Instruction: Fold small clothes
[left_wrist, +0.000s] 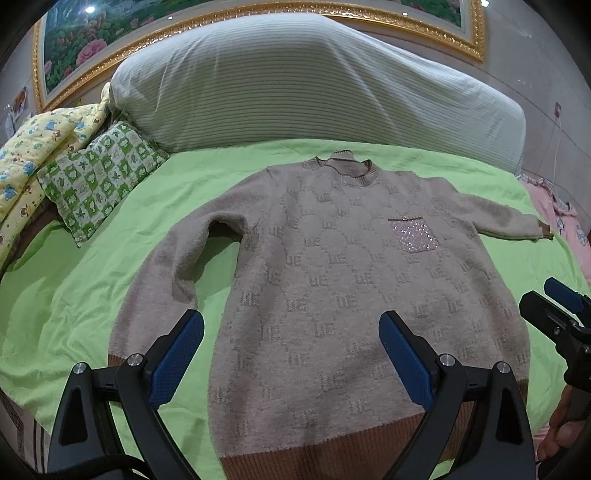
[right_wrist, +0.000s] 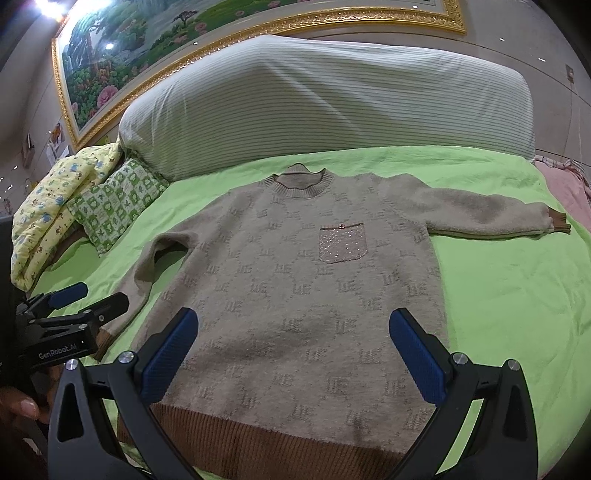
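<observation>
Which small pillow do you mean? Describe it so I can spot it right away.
Start at the big striped bolster across the head of the green sheet. At its left end, beside the yellow cartoon-print quilt, lies the small pillow. Only it has a green-and-white checkered print.

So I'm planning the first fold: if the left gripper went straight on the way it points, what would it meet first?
Probably the sweater: the open left gripper points over its lower body, near the hem; its height above the fabric is unclear.
</observation>
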